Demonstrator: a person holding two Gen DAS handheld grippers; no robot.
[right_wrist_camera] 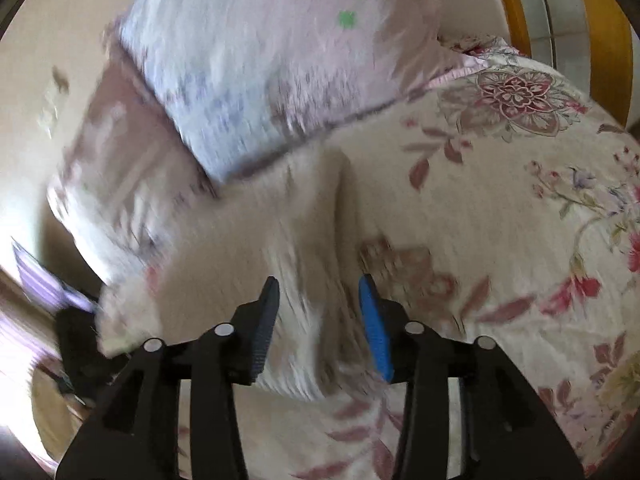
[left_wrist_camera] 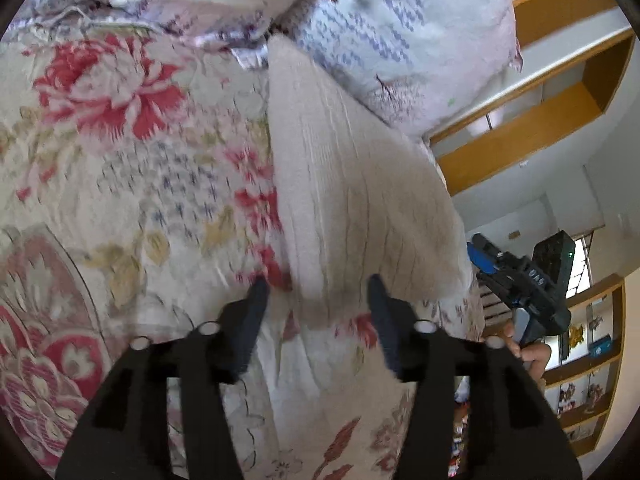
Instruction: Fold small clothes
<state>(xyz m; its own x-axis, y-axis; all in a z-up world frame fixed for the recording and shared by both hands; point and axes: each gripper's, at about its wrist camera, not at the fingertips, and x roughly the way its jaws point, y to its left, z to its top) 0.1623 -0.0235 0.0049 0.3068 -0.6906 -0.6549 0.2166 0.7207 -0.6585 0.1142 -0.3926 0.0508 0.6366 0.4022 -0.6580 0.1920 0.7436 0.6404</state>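
**Both claws spread, cloth flat on the bed**

- Task item: small off-white ribbed knit cloth (left_wrist_camera: 352,184), lying on the floral-print bedspread (left_wrist_camera: 120,184) with red and pink flowers. Far end touches the pale lilac patterned pillows (left_wrist_camera: 384,28) at the head of the bed. Near end sits just ahead of the left gripper's fingertips.
- Left gripper (left_wrist_camera: 318,286): black fingers spread wide, nothing between them. The cloth's near edge lies in the gap line but below the tips; contact cannot be told.
- Right gripper (right_wrist_camera: 318,286): one black finger, one with a blue pad (right_wrist_camera: 374,328), spread apart, holding nothing. The same off-white cloth (right_wrist_camera: 280,216) lies under and ahead of it, running up toward the pillow (right_wrist_camera: 256,64). This view is heavily motion-blurred, so cloth edges and any fold lines are unclear.
- In the left wrist view the right gripper (left_wrist_camera: 486,258) shows at the right edge of the cloth, off the bed side, with the person's hand (left_wrist_camera: 528,350) on its handle.
- Background: orange-and-white wooden shelving (left_wrist_camera: 560,92) on the wall beyond the bed.
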